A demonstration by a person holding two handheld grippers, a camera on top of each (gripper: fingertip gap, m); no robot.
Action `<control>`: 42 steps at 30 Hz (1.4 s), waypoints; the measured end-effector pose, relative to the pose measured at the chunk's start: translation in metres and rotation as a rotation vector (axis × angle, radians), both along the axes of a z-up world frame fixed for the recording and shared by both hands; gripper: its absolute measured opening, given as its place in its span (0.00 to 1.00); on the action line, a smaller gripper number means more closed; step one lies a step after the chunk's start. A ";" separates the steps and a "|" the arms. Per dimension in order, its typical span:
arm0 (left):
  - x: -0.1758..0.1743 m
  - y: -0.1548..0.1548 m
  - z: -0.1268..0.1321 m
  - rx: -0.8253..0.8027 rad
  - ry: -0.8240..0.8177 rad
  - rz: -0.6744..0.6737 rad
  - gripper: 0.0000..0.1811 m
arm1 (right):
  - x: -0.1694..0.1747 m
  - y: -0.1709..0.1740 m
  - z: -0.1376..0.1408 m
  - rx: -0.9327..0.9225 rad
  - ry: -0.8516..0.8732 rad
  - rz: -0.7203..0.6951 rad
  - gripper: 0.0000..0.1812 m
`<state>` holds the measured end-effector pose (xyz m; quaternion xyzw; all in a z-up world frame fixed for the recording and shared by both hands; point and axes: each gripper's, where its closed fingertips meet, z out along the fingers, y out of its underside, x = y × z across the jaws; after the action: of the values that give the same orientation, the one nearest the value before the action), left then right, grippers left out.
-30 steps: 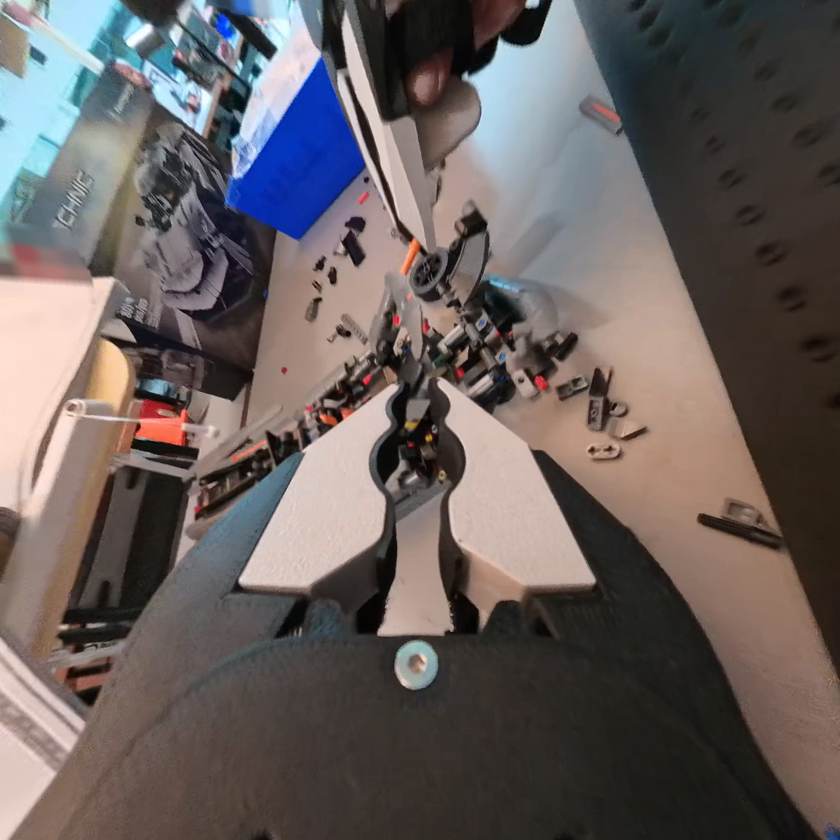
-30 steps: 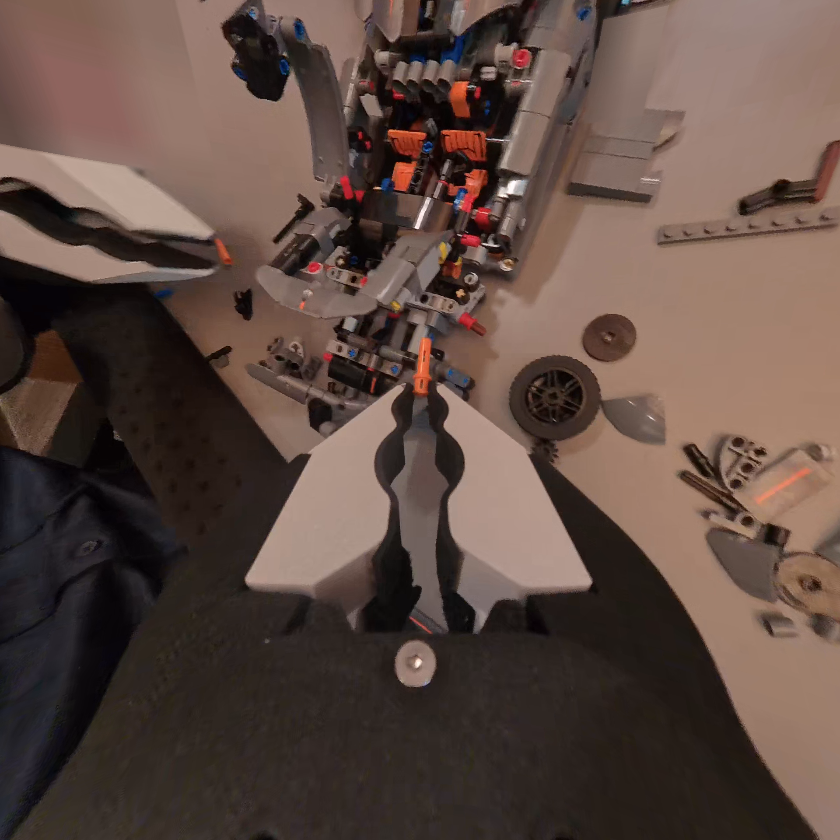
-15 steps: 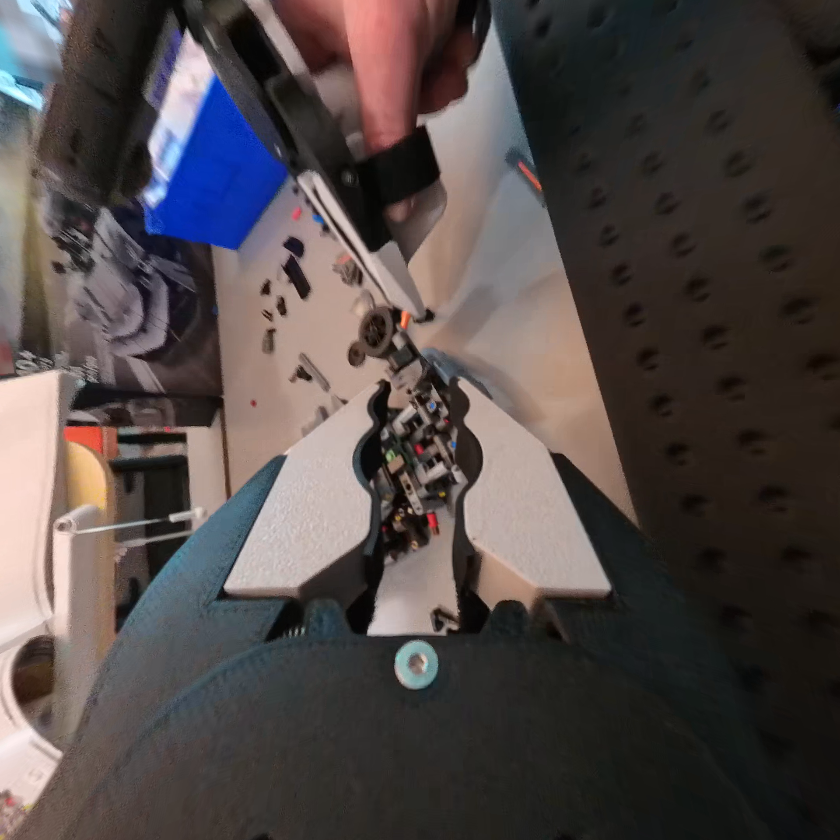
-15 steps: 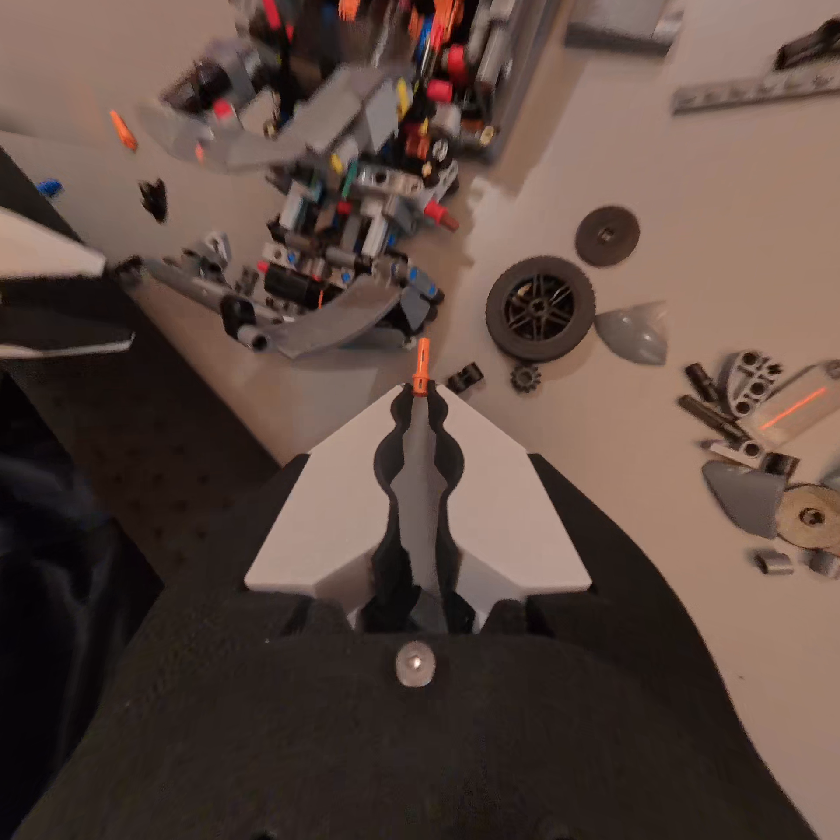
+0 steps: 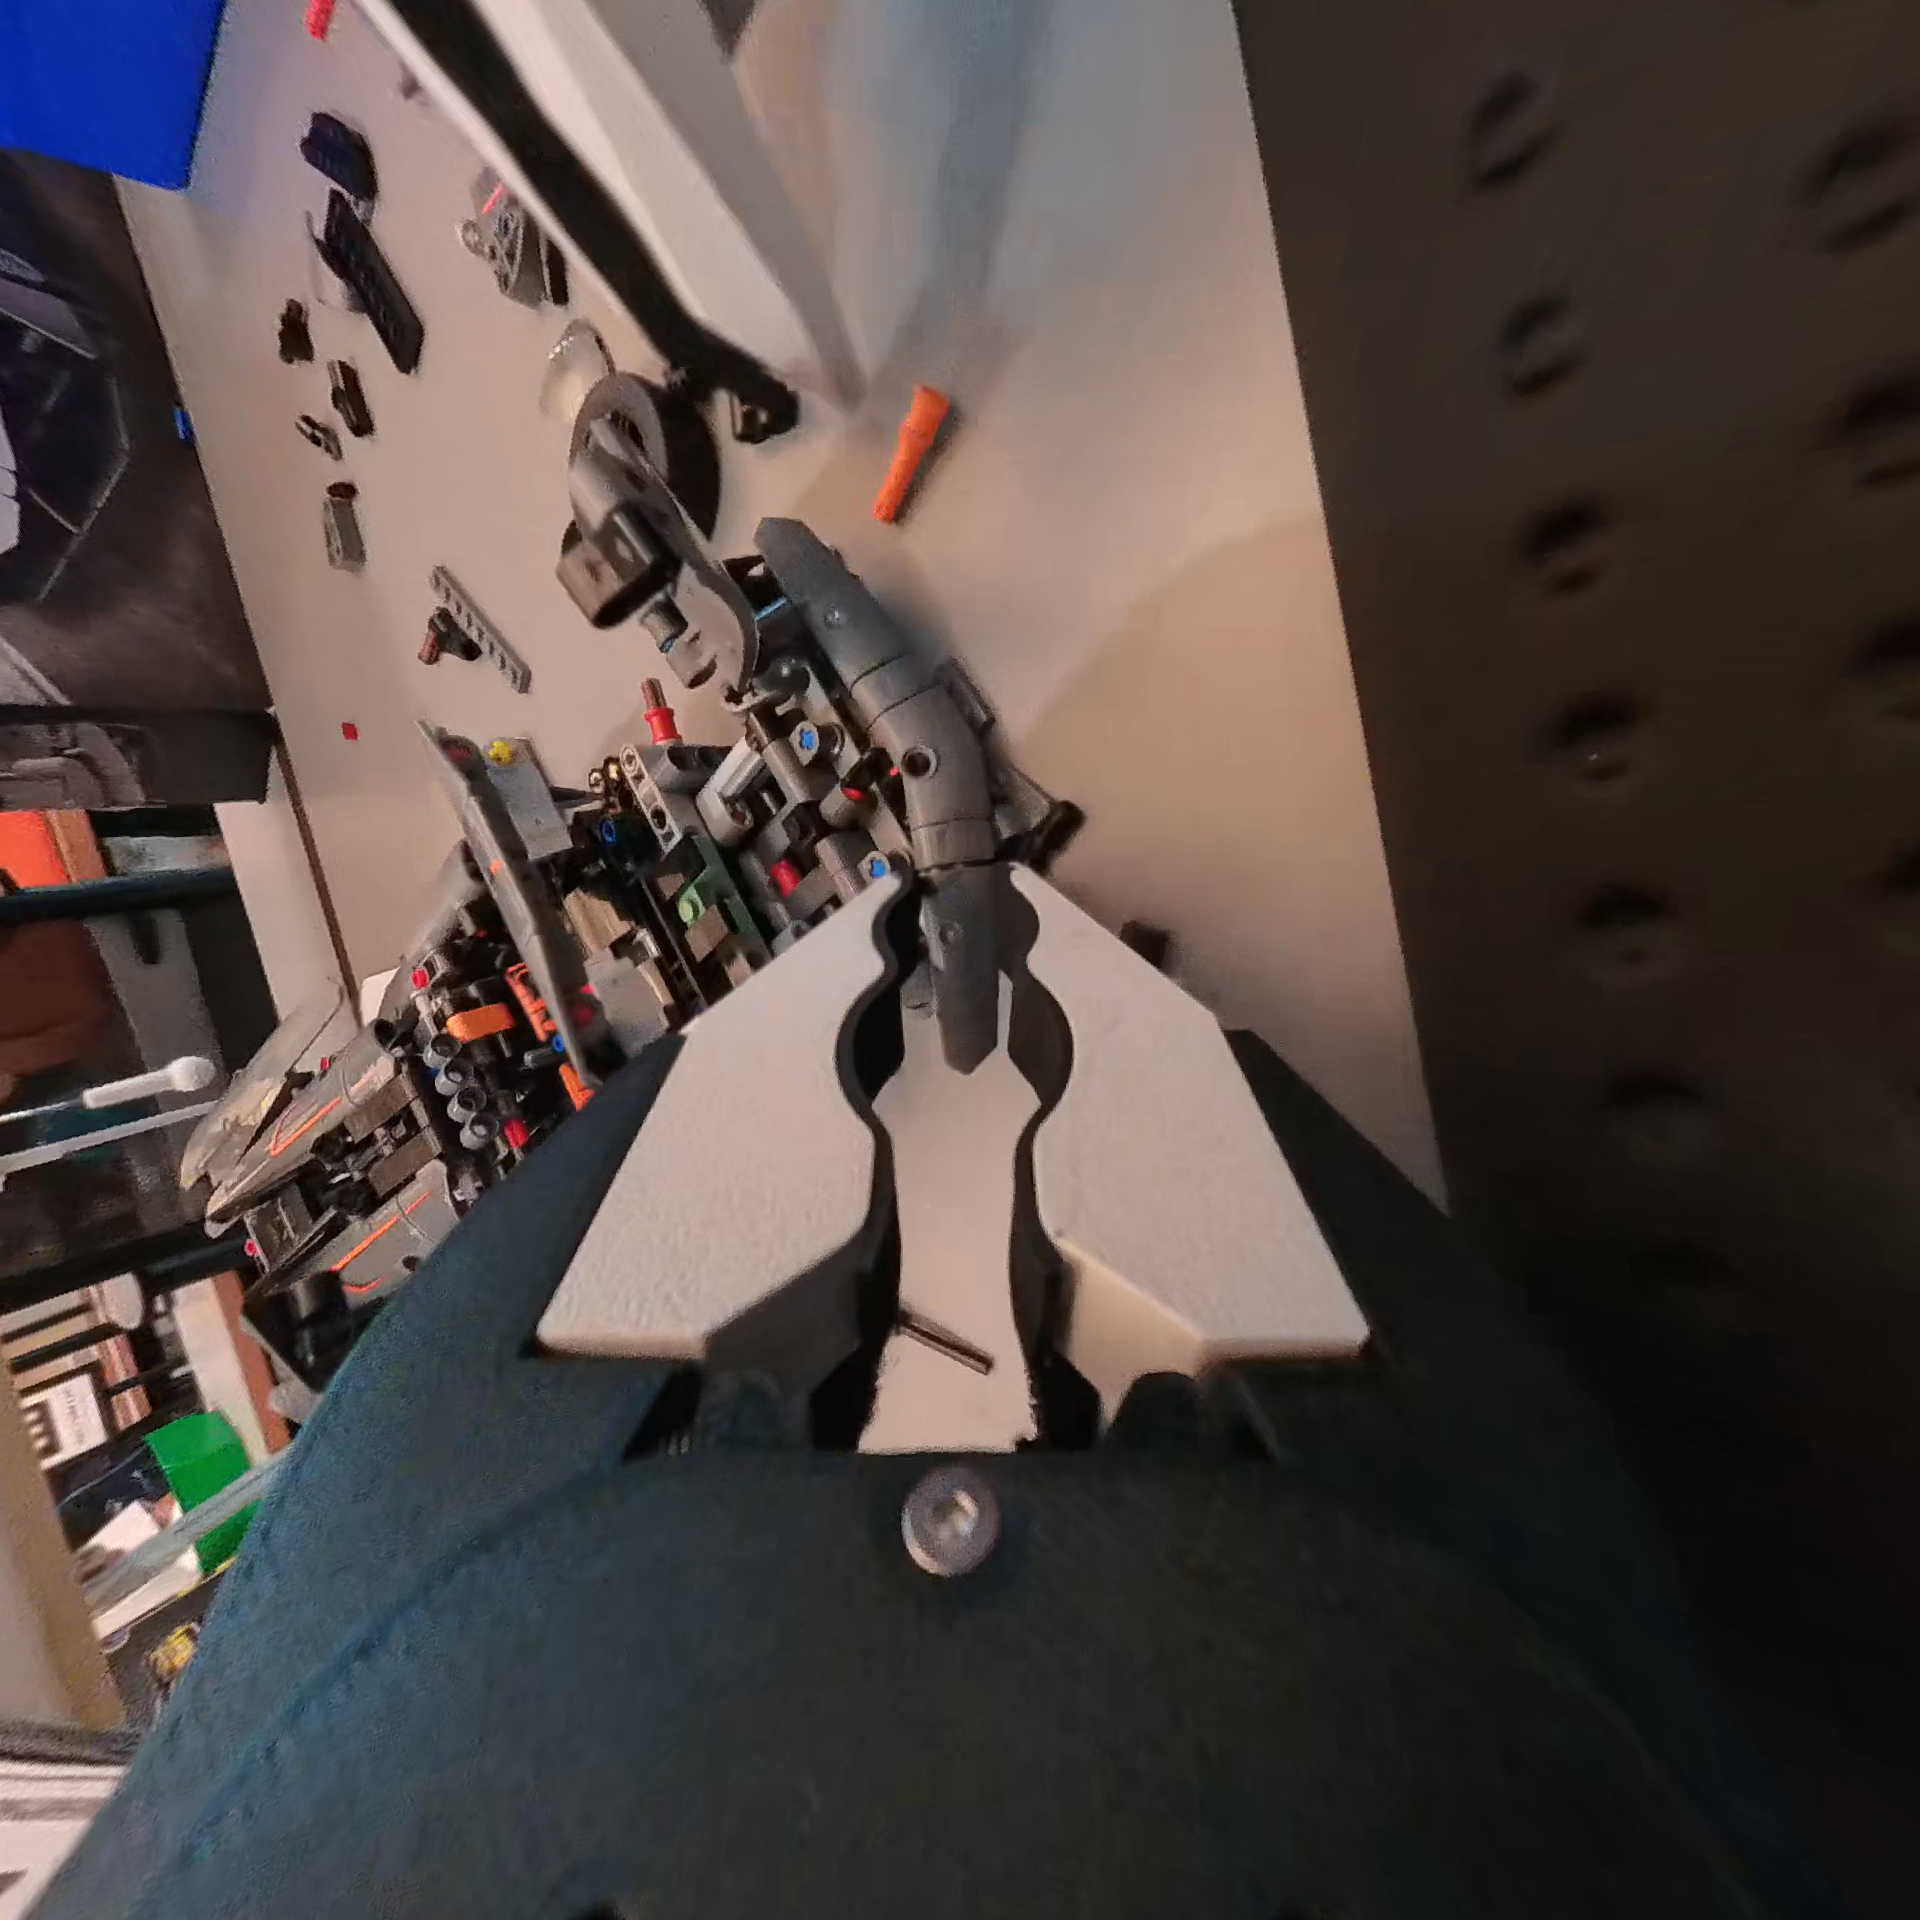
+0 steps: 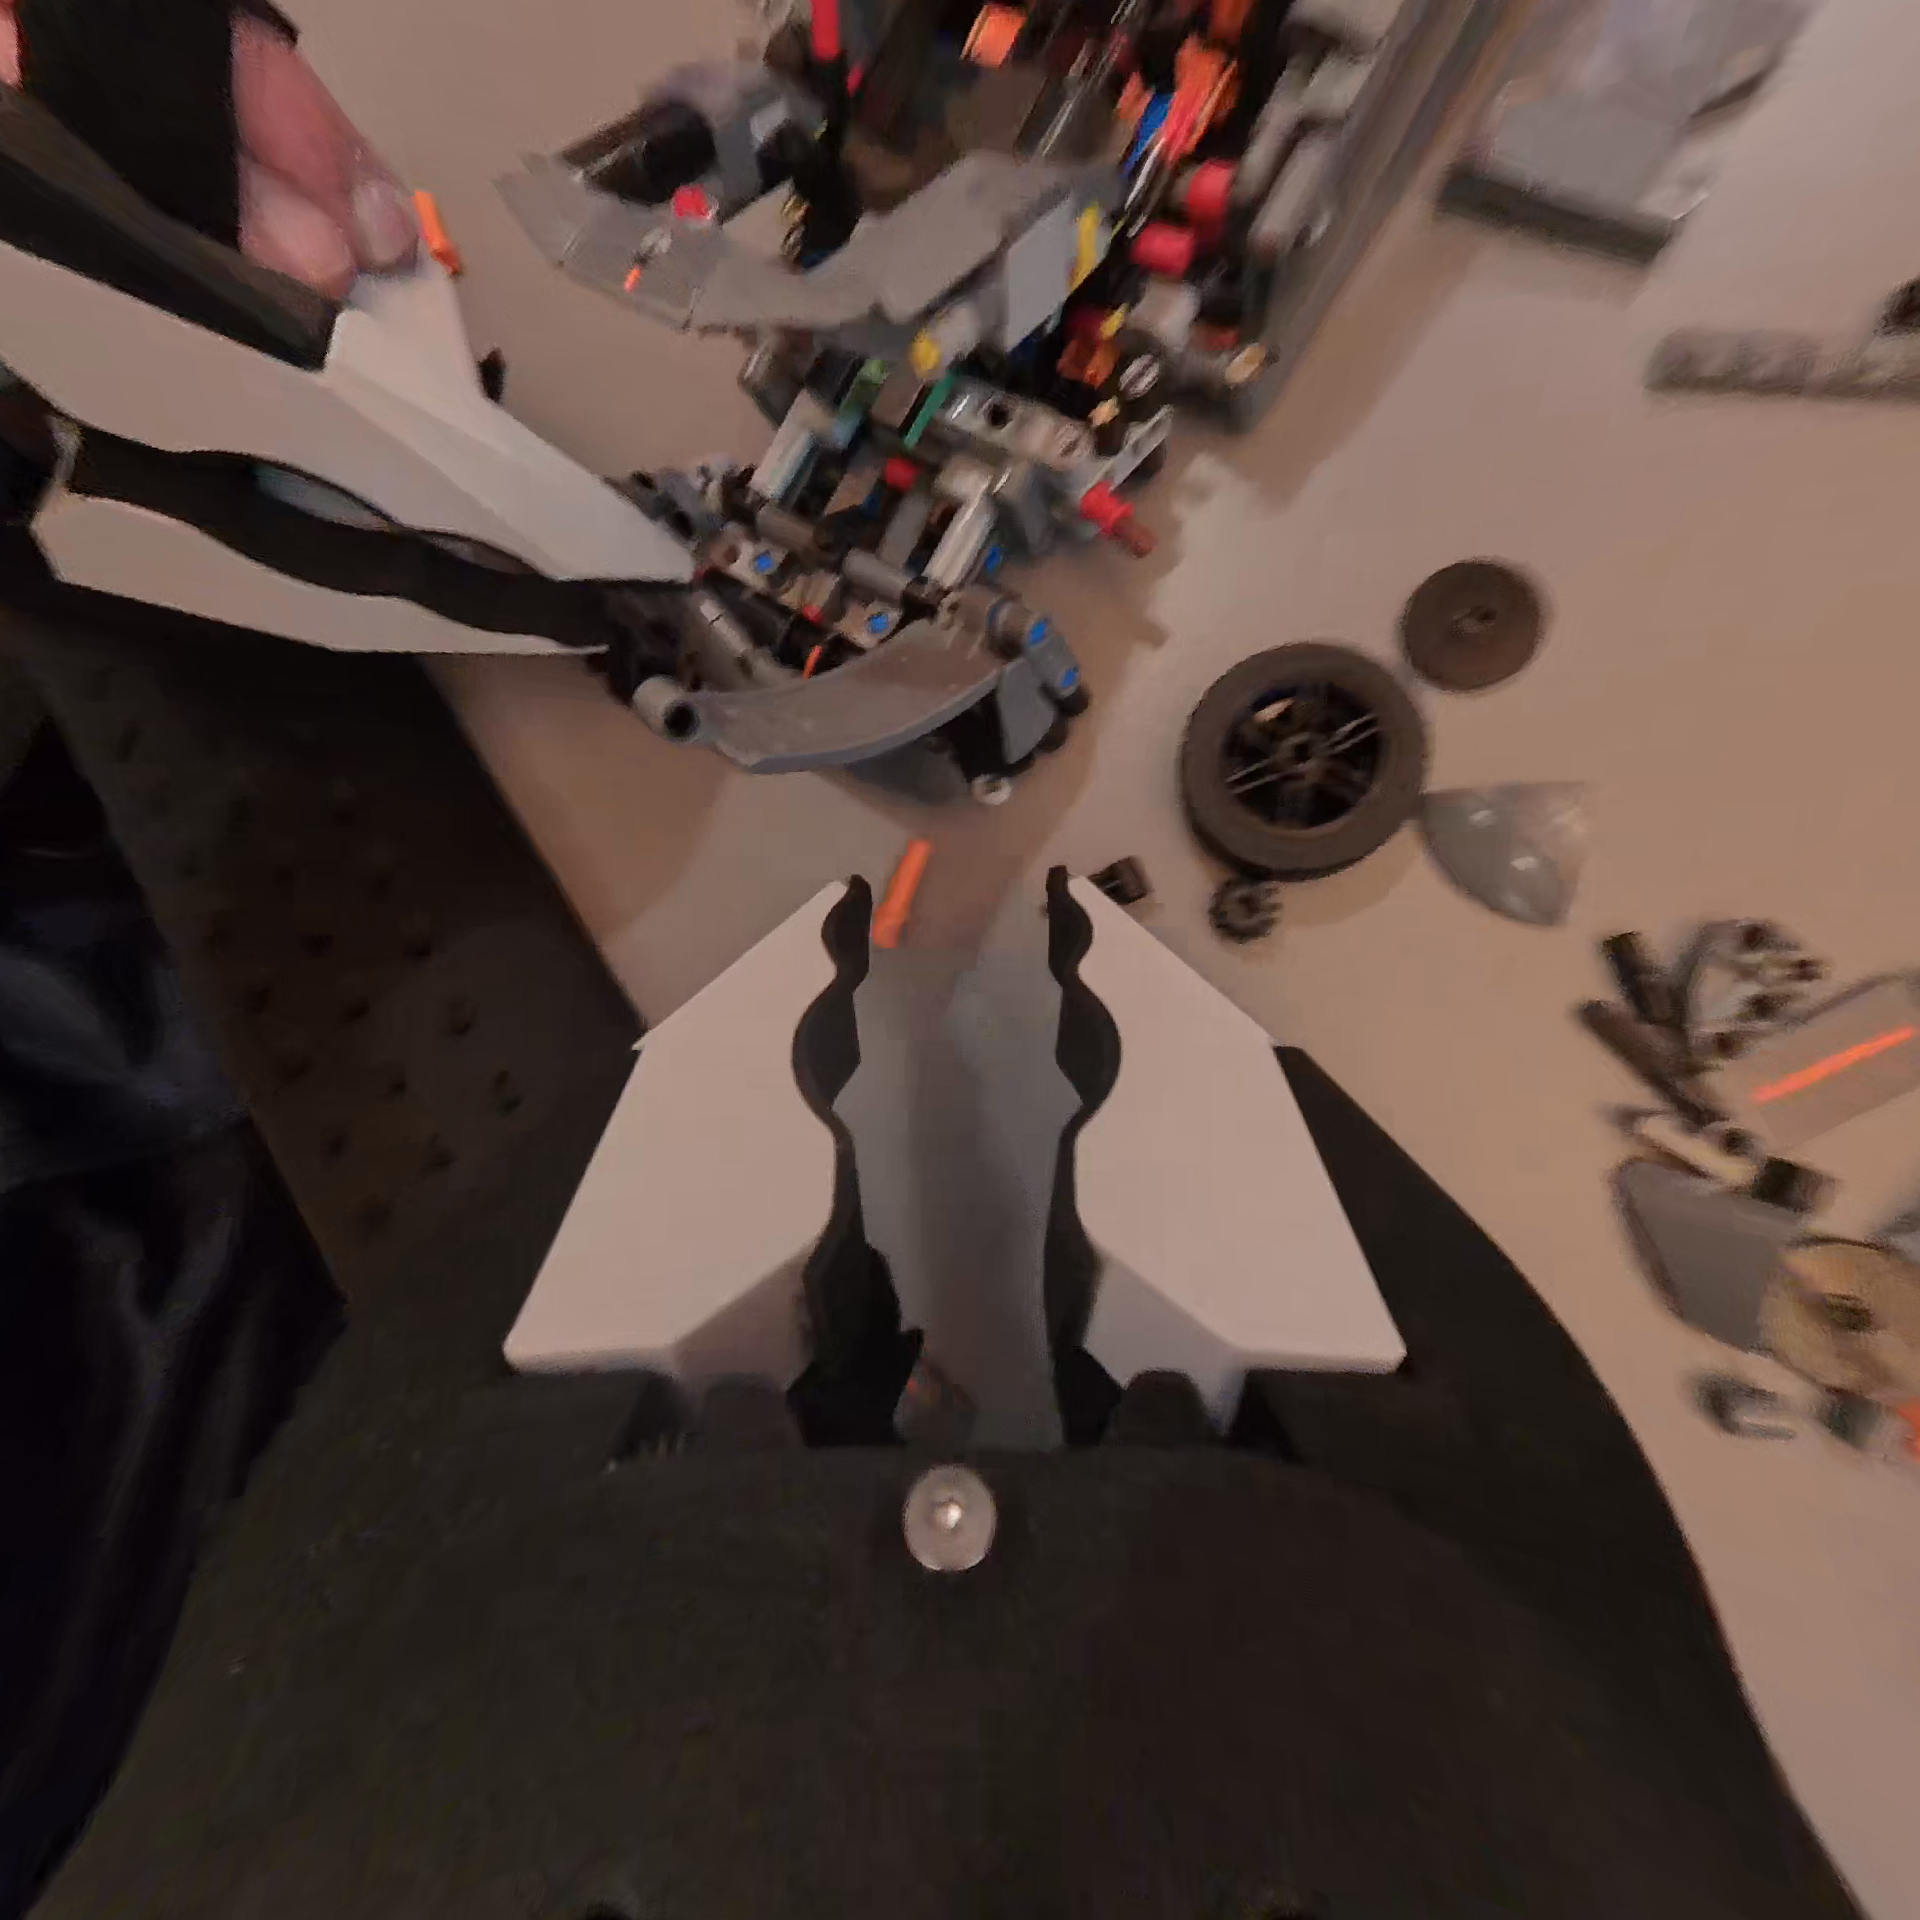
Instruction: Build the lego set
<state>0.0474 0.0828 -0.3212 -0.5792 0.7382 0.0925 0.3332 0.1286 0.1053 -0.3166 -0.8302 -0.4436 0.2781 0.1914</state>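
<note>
The partly built grey lego car [image 5: 644, 831] lies on the white table [image 5: 1164, 644]. My left gripper [image 5: 956, 883] is at the car's near end, shut on its grey curved panel [image 5: 914, 717], whose tip sits between the fingers. It also shows in the right wrist view [image 6: 634, 603], closed at the car's [image 6: 935, 436] front corner. My right gripper [image 6: 951, 894] is open and empty, low over the table. A small orange pin [image 6: 902, 891] lies loose on the table beside its left fingertip [image 6: 852, 904]; the pin also shows in the left wrist view [image 5: 912, 452].
A black wheel [image 6: 1304, 764], a dark disc [image 6: 1470, 623], a small gear [image 6: 1242, 914], a grey wedge [image 6: 1507, 847] and several loose parts [image 6: 1766, 1143] lie to the right. A blue box [image 5: 94, 83] stands far off. A dark perforated surface [image 5: 1662, 727] borders the table edge. The gap from one gripper's tips to the other's is roughly 9 cm.
My right gripper opened and let go of the orange pin, which now lies on the table. My left gripper opened, moved in on the car and closed on its grey curved panel.
</note>
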 end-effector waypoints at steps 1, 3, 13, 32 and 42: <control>0.000 0.000 0.000 0.000 -0.008 0.003 0.06 | 0.001 0.008 0.003 0.053 -0.007 0.002 0.17; -0.001 0.000 0.000 -0.009 -0.022 0.010 0.06 | -0.003 0.017 0.010 0.149 -0.005 0.049 0.17; -0.010 0.001 -0.001 -0.029 -0.052 0.005 0.06 | -0.028 0.032 0.009 0.283 -0.033 0.304 0.17; -0.026 0.002 -0.001 -0.029 -0.071 -0.045 0.07 | -0.052 0.025 -0.001 0.242 0.049 0.533 0.15; -0.027 0.003 -0.002 -0.030 -0.086 -0.038 0.06 | -0.048 0.026 -0.003 0.184 0.078 0.507 0.10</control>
<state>0.0205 0.0859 -0.3228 -0.5735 0.7354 0.0501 0.3574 0.0805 0.1316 -0.3200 -0.6605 -0.6529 0.3074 0.2073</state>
